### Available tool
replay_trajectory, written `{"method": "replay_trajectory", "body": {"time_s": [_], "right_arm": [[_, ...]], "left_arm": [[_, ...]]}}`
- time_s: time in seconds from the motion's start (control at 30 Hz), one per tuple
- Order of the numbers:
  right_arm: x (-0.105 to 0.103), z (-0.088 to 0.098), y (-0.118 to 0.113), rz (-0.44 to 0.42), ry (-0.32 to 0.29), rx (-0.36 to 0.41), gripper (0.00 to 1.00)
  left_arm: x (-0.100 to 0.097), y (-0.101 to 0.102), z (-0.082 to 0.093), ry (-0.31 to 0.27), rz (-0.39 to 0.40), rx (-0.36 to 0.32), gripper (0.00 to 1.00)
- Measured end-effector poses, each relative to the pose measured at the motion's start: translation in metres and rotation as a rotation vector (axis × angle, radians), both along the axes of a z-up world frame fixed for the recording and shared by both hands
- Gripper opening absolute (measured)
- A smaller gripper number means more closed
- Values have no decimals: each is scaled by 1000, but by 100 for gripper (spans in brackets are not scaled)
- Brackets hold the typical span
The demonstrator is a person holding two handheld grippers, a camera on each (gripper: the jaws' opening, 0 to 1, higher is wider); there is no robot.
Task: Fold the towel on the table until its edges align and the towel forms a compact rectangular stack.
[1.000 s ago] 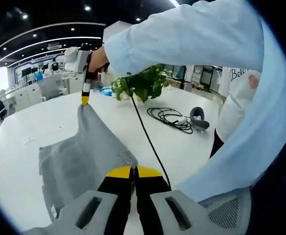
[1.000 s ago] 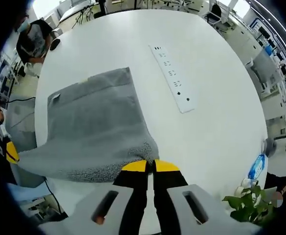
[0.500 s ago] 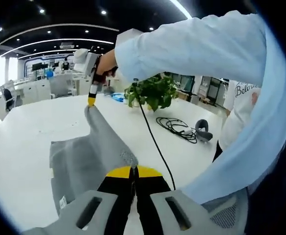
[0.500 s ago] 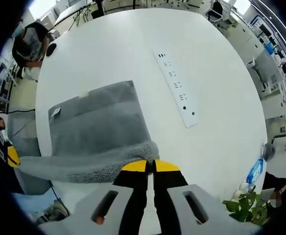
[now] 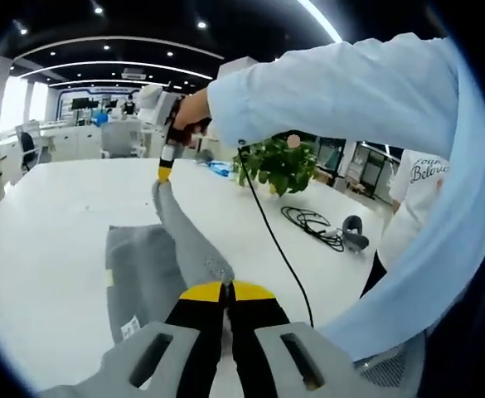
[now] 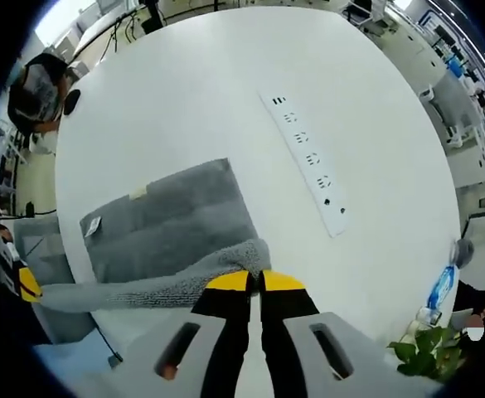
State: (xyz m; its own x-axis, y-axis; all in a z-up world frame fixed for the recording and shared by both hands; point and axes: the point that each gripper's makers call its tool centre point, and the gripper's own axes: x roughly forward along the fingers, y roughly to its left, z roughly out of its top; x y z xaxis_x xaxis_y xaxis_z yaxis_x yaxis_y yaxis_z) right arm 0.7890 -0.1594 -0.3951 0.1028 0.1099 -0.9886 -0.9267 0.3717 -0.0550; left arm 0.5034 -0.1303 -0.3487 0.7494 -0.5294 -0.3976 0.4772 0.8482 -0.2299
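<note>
Grey terry cloth stretches between our two grippers: the towel has one edge lifted off the white table, while the rest of it lies flat on the tabletop.

In the left gripper view, our left gripper has its yellow-tipped jaws clenched on a corner of the towel right in front of the lens. From there the raised edge runs as a taut ridge up to our right gripper, which pinches the far corner from above, held in a hand with a light blue sleeve. A black cable hangs from that gripper across the table. A small white tag shows on the flat part of the towel. Further off on the table stand a green potted plant and a coil of black cable.

In the right gripper view, our right gripper is closed on its towel corner, and the lifted edge runs leftward to the left gripper, whose yellow tip grips the other end. The flat part of the towel lies beyond the lifted edge. A white power strip lies on the table near the towel, apart from it.
</note>
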Motion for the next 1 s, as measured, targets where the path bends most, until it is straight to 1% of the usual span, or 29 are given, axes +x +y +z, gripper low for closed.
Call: {"method": "replay_trajectory", "body": {"time_s": [0.13,0.17,0.23,0.3,0.5,0.67,0.77,0.83,1.0], "right_arm": [[-5,-6,13,1,11,-6,1],[-9,-7,17,0,13,-6,1],[-9,-11,22,-3,18,-9,1],[-1,-17,26,-11,23,-12,1],[-9,-22,38,-35,31,-14,1],[-8,-37,51,-51,46,-10,2],[-6,-50,58,-46,57,-7,2],[-5,-59,63,-46,56,-9,2],[3,-73,72,-52,51,0,2]], "left_arm": [[1,12,-5,11,18,-18,3],[1,16,-7,13,26,-24,3],[2,23,-8,17,38,-44,3],[4,28,-9,18,47,-54,3],[7,47,-16,25,85,-77,3],[5,66,-34,61,137,-92,3],[3,78,-50,86,159,-61,3],[3,82,-58,103,167,-58,3],[3,88,-71,126,173,-26,3]]}}
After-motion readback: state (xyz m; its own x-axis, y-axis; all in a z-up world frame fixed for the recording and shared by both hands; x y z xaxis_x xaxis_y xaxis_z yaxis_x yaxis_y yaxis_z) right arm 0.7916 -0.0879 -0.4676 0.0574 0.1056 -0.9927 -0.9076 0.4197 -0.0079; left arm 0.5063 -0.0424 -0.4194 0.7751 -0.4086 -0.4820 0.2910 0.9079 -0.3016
